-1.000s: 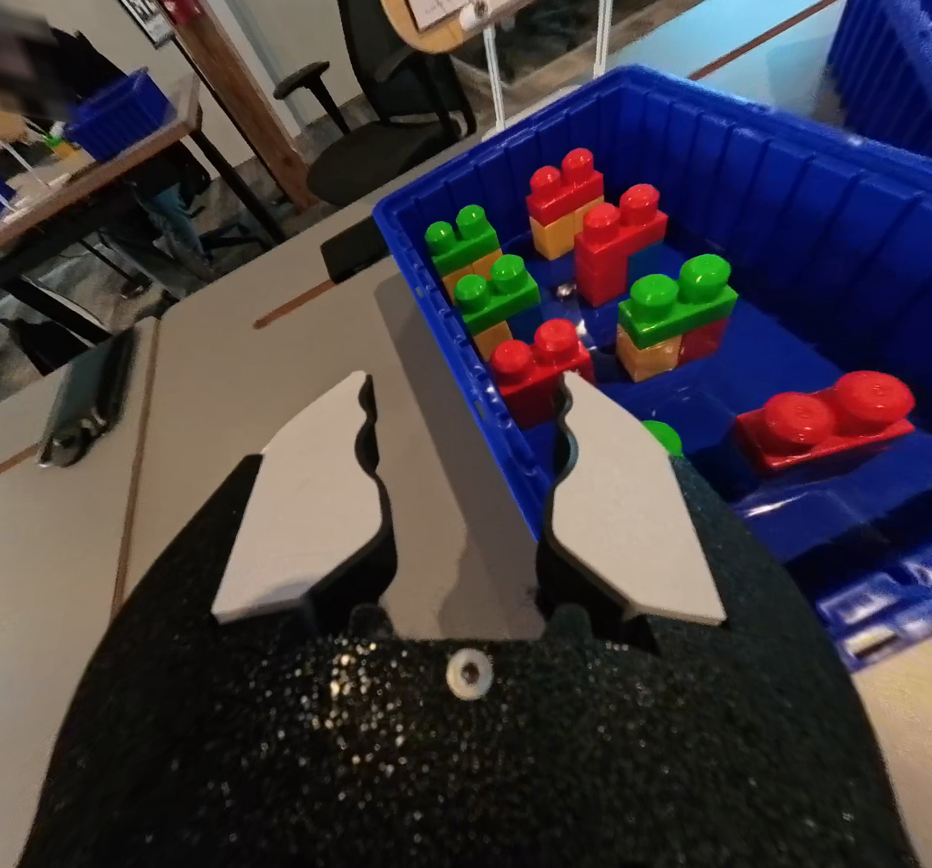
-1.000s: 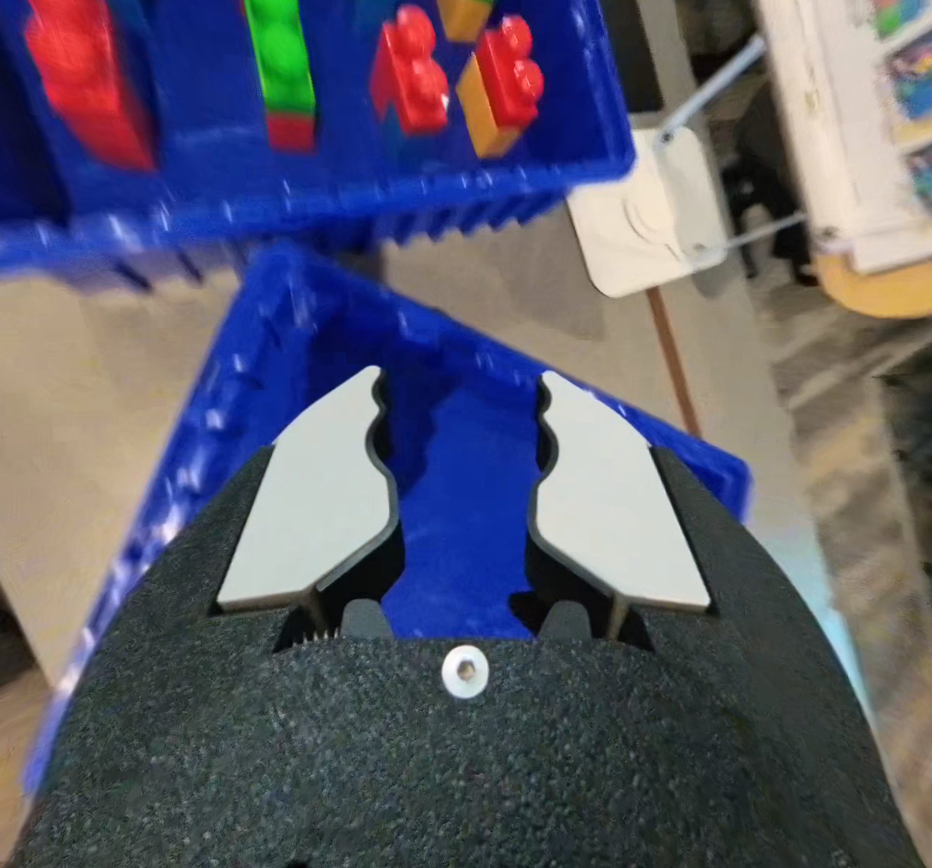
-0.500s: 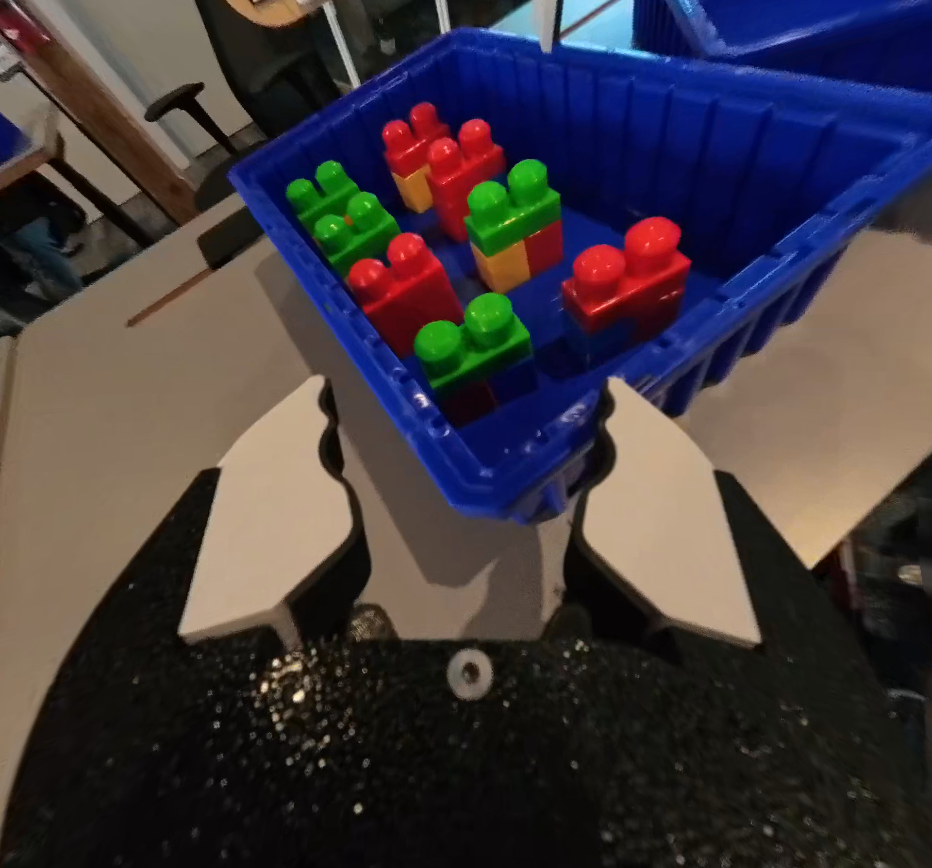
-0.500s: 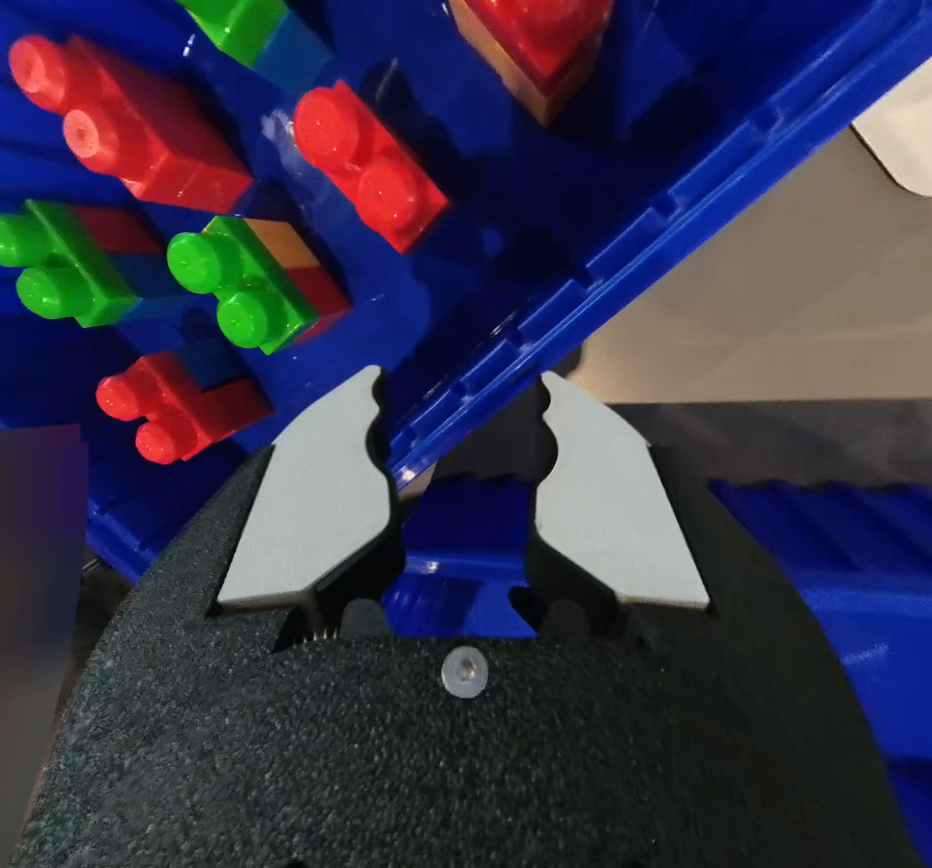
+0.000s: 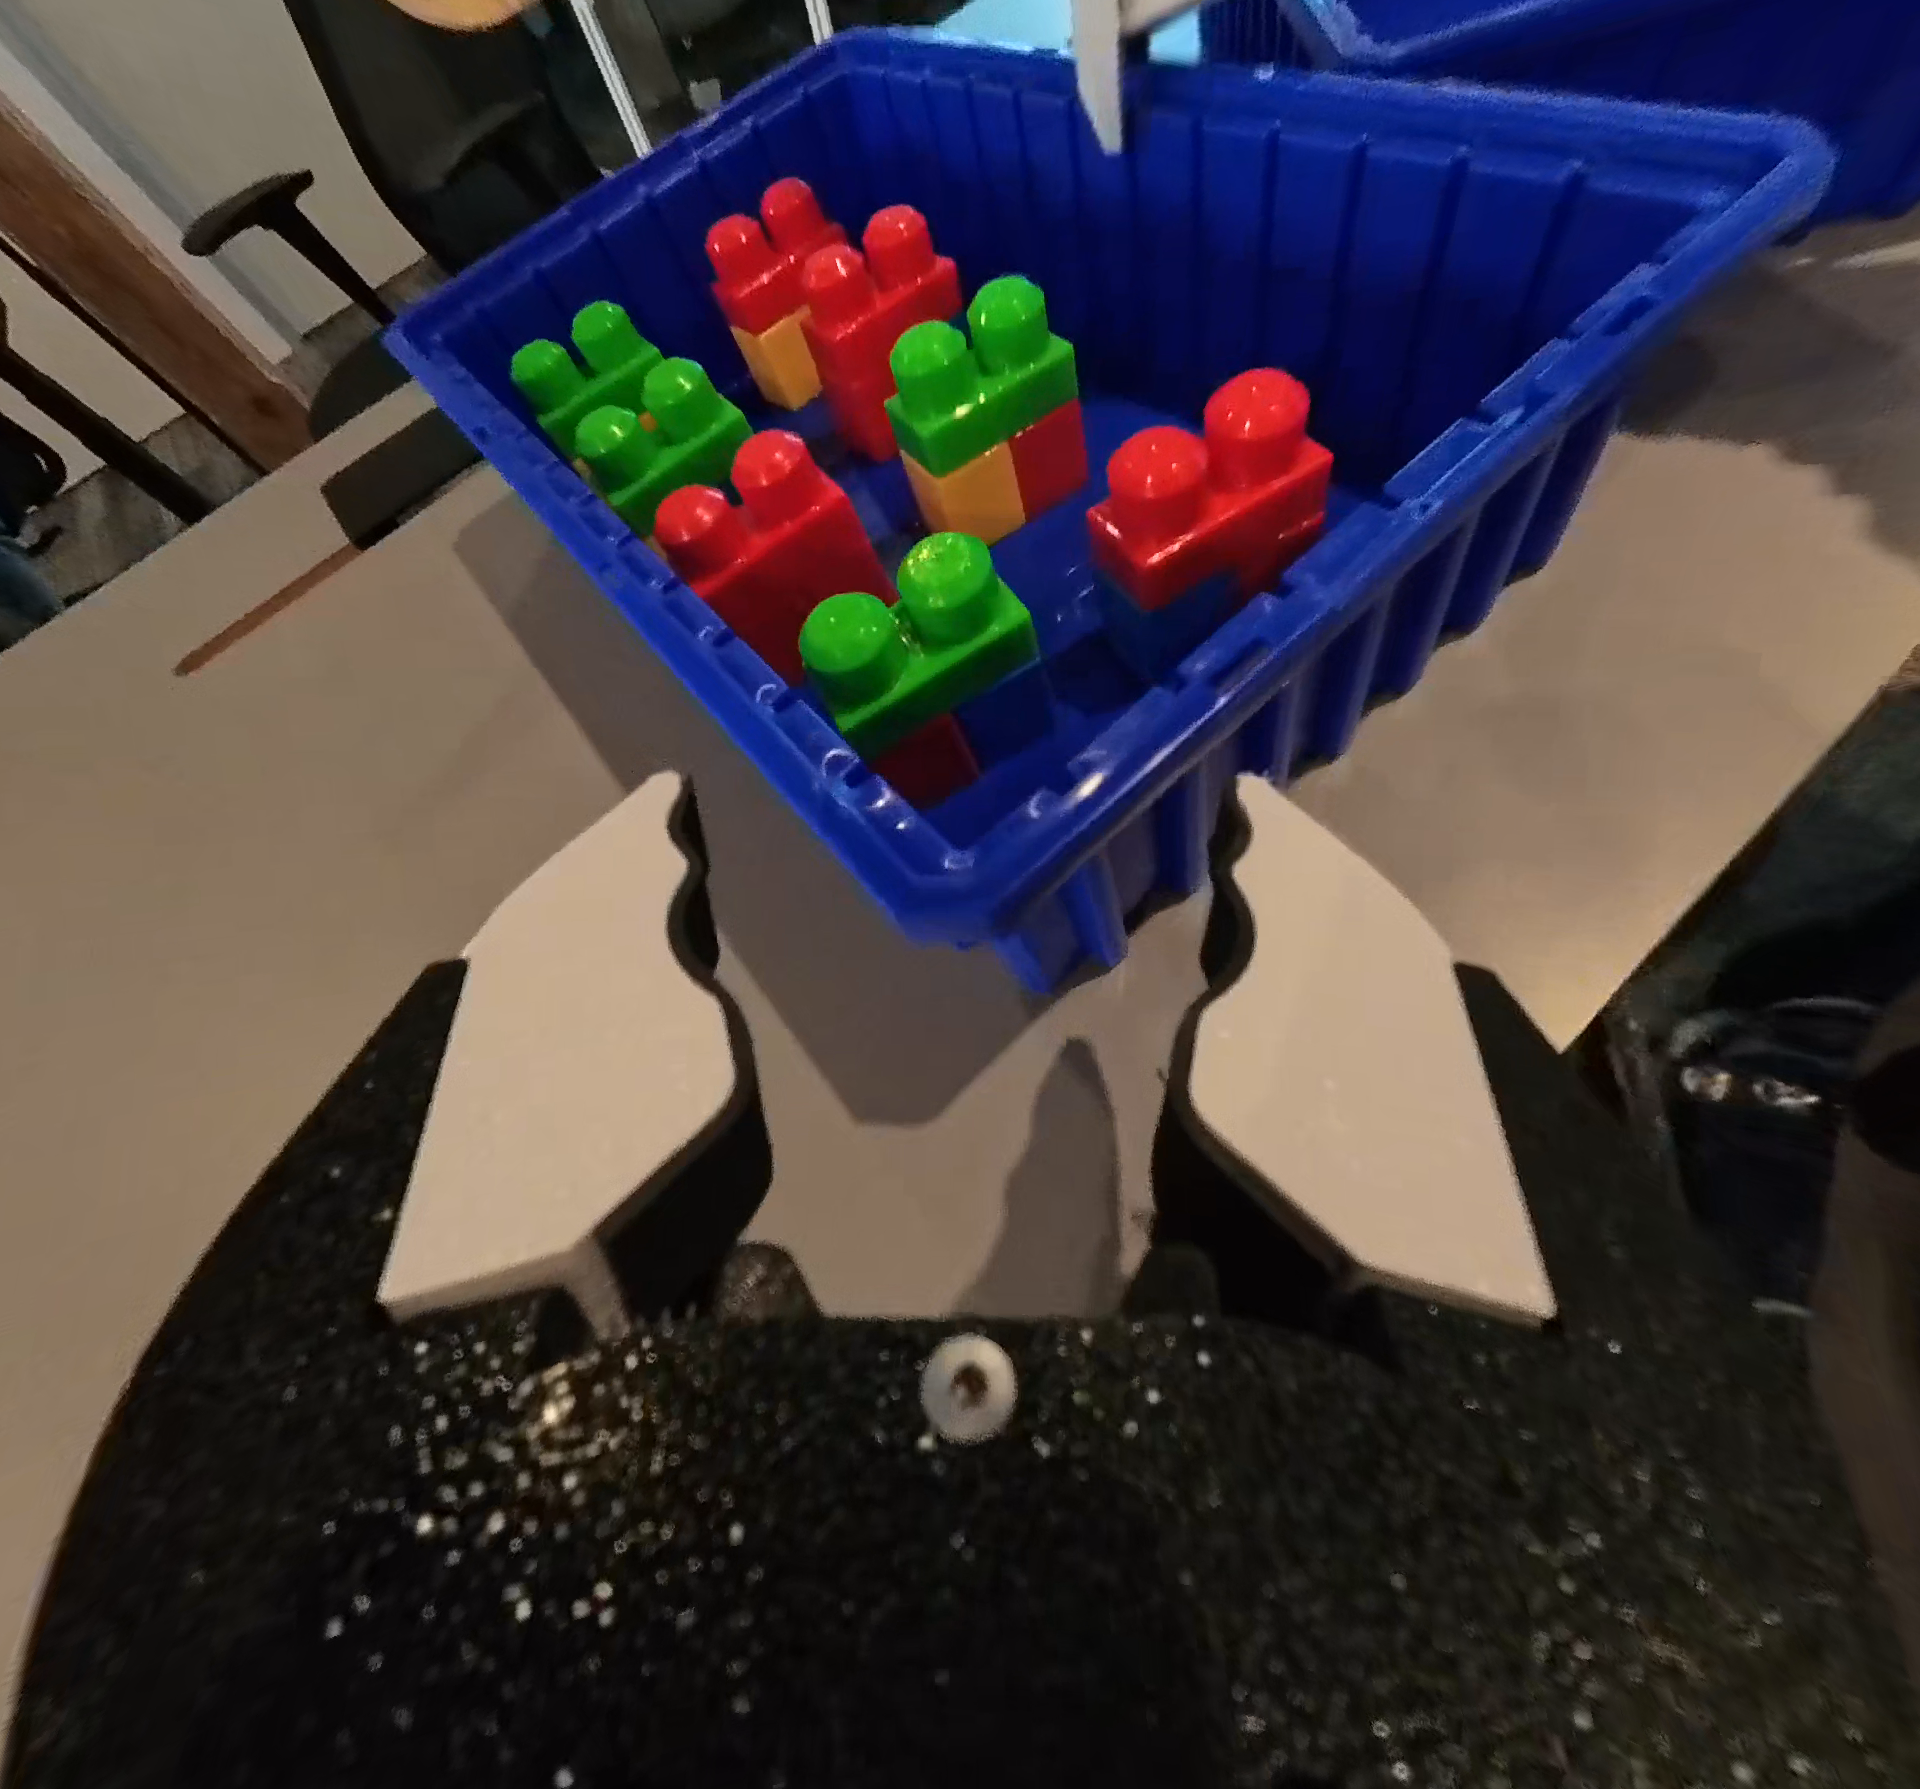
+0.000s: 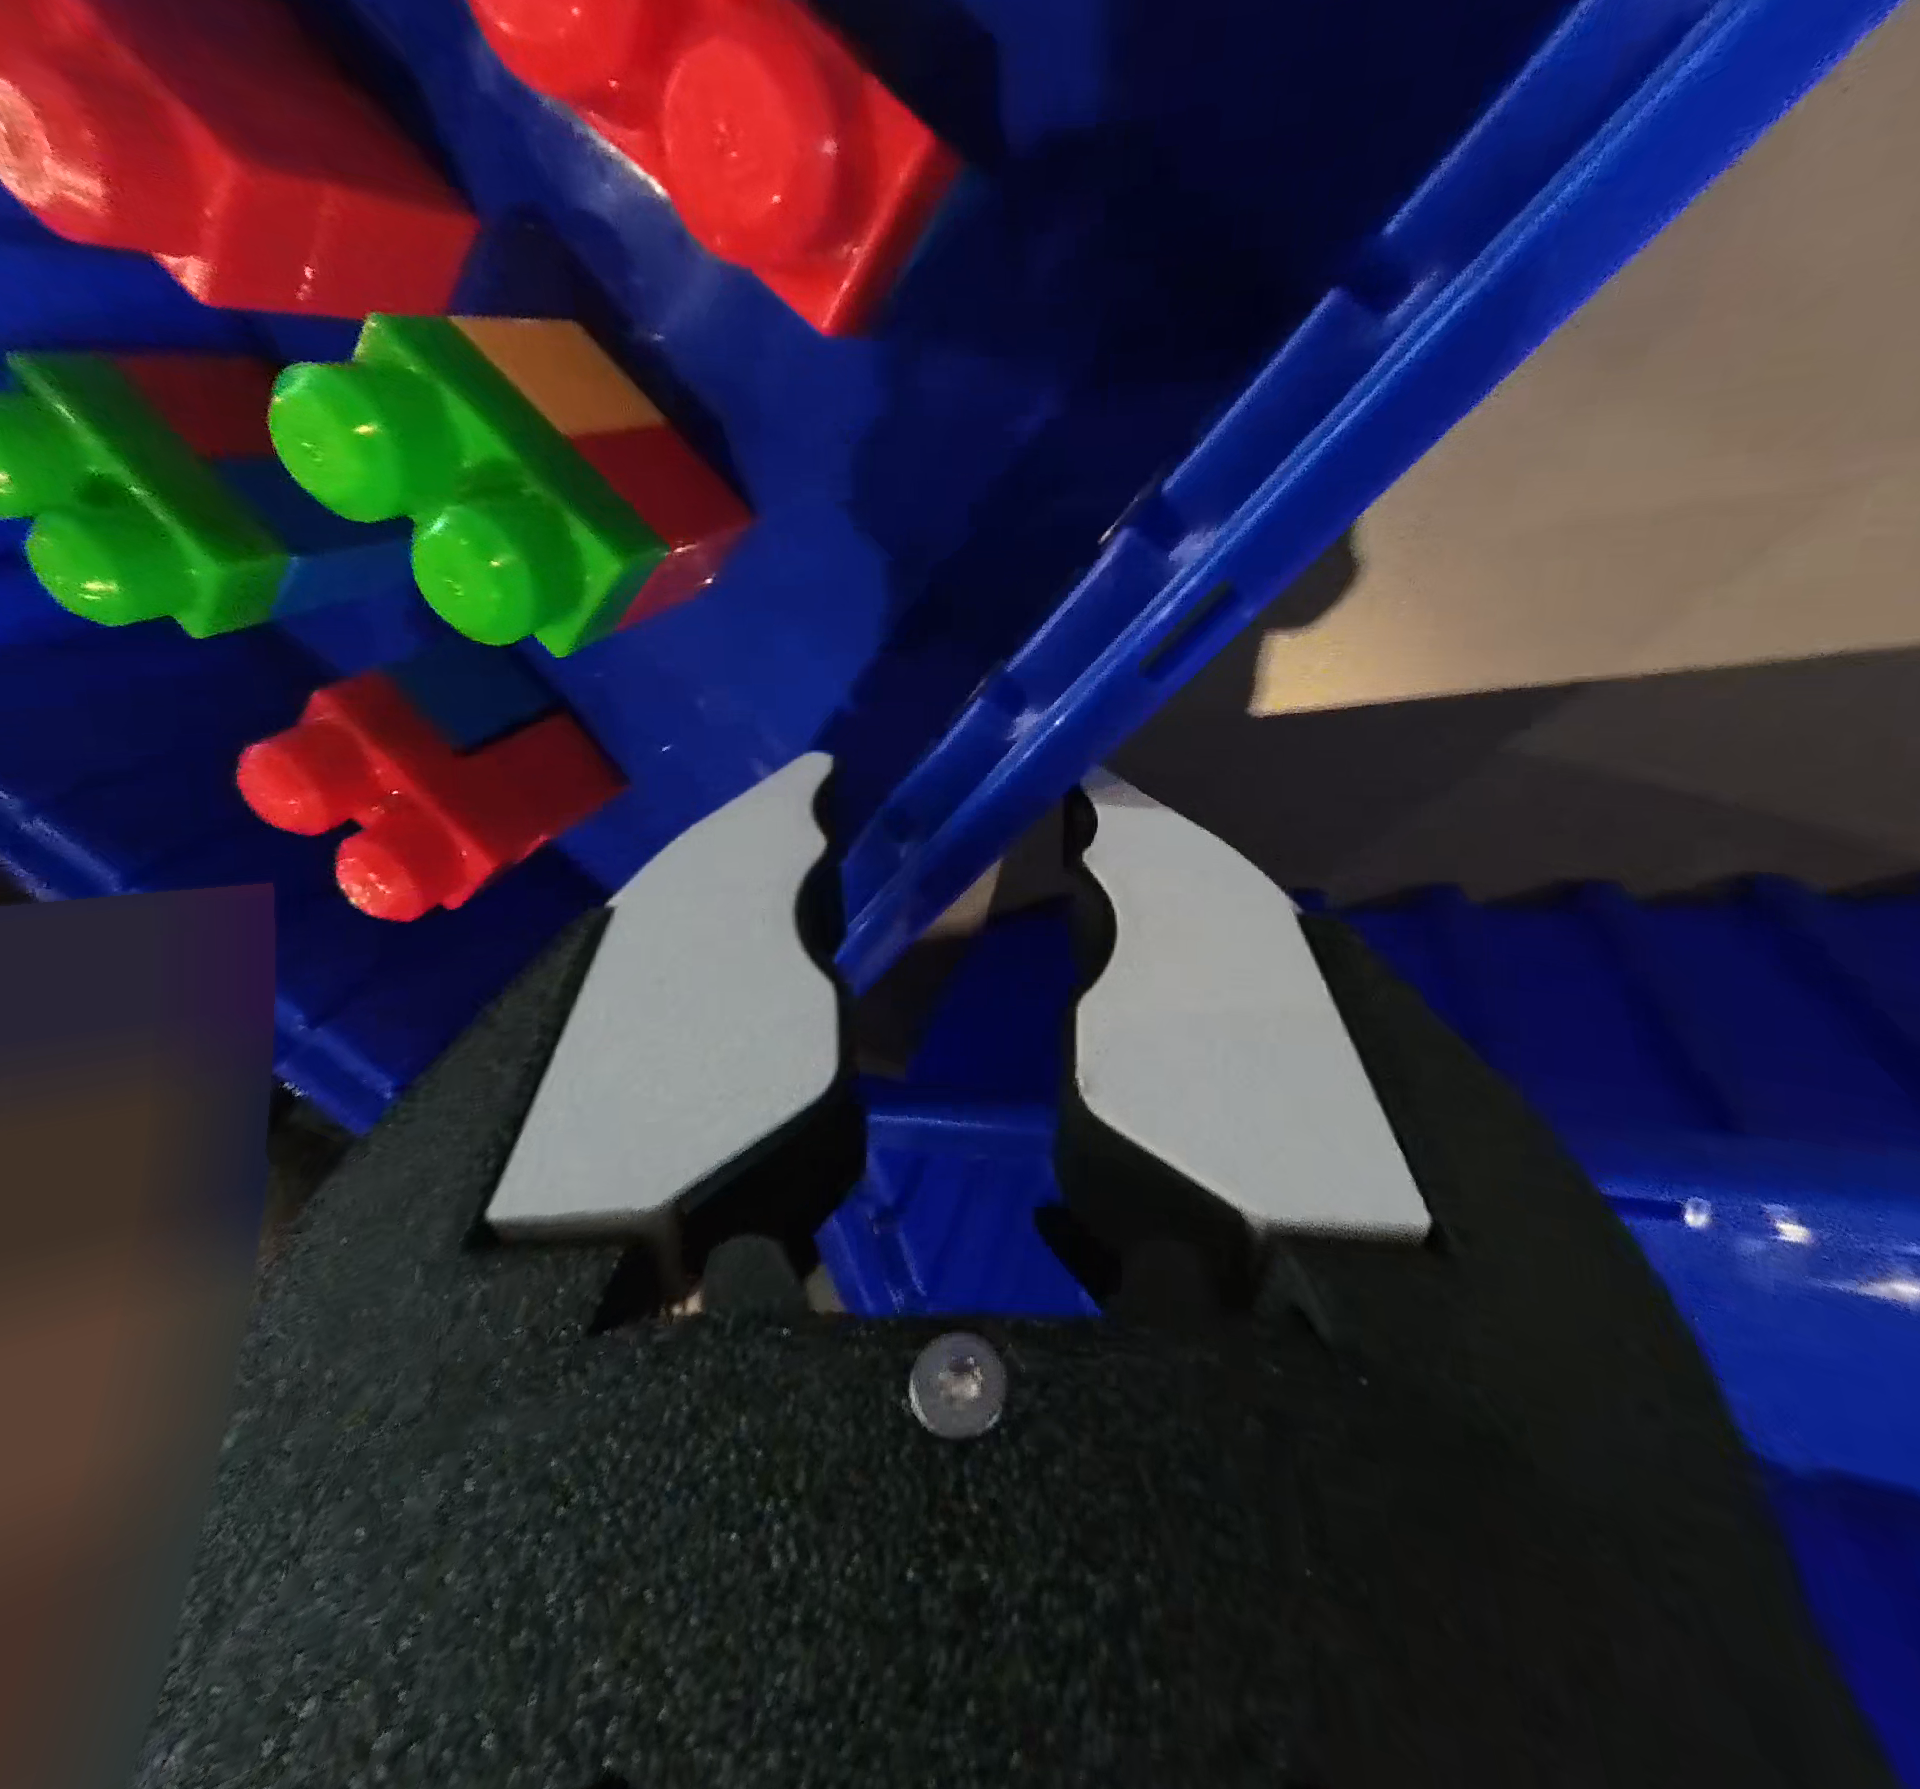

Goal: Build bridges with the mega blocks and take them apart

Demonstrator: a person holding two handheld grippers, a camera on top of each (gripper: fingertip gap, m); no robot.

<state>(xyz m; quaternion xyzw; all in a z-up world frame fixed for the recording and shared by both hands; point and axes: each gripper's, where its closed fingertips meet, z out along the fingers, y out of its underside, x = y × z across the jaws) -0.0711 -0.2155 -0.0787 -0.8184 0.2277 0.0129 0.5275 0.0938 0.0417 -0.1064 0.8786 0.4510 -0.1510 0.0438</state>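
The left gripper [image 5: 951, 892] is presented with its jaws spread wide and nothing held; the near corner of the blue bin [image 5: 1455, 212] reaches into the gap between its fingers [image 5: 582, 1043], closer to the right-hand finger, and whether that finger touches the corner cannot be told. The right gripper [image 6: 948, 866] is set over the rim of the same blue bin [image 6: 1195, 513]: the rim runs diagonally between the jaws, lying against the left finger [image 6: 686, 1012] — a visible gap remains on the right-hand side, so the jaws are not closed on it. In the left wrist view one finger of the right gripper [image 5: 1101, 4] is seen at the far wall of the bin, one tip inside the wall. Ahead of the left gripper, inside the bin, the mega blocks [image 5: 925, 638] stand as small assembled stacks — green or red two-stud tops on red, blue and orange bases. Nearest the right gripper a red-topped stack [image 6: 416, 794] is seen, then two green-topped stacks [image 6: 468, 482]. The bin is carried by a grey table [image 5: 260, 804]. Behind the right gripper a second blue bin [image 6: 1662, 1064] is seen.
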